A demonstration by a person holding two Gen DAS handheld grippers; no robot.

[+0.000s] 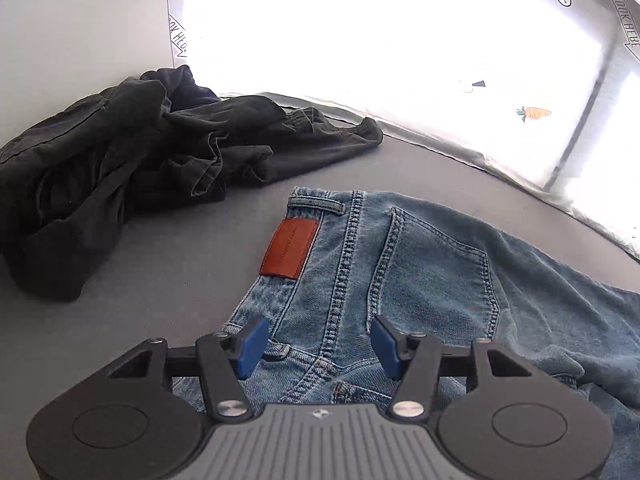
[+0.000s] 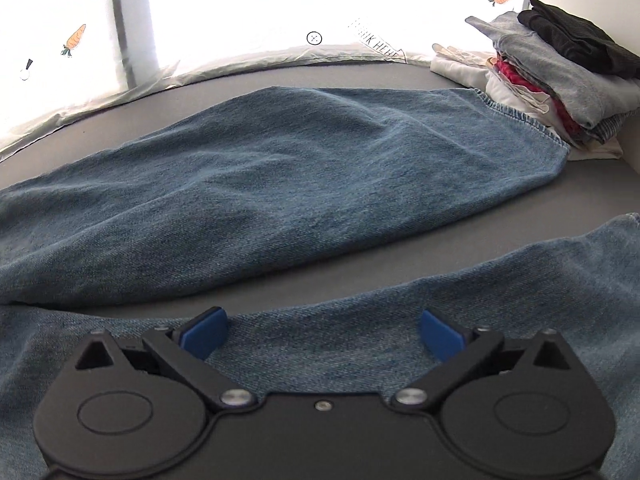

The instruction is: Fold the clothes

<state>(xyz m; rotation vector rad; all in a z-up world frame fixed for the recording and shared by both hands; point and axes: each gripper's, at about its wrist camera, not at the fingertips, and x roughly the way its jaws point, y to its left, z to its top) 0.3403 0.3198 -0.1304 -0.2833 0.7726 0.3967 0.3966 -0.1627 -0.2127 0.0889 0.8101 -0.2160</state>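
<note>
Strong daylight pours in from the white translucent backdrop (image 1: 380, 40) behind the grey bench (image 1: 168, 260), blown out to pure white in both views, so its printed marks barely show. The bench surface itself is evenly lit with soft, faint shadows. Fisheye bending curves the far edge, and dark vignette fills the top corners. Foreground detail stays sharp; the backdrop's right side smears slightly.

1. Light blue washed-denim jeans (image 1: 420, 272), a rust-brown leather patch (image 1: 290, 252) at the waistband; their legs (image 2: 280, 184) read mid blue
2. Crumpled charcoal-black cloth garment (image 1: 132, 168), at ten o'clock of the patch
3. Plain grey table surface (image 1: 168, 280)
4. Folded clothes stack (image 2: 552, 80) at two o'clock: black over pale blue, red, white
5. Bright blue gripper pads (image 1: 252, 346), black frames
6. Small orange carrot print (image 2: 75, 38) on white backdrop
</note>
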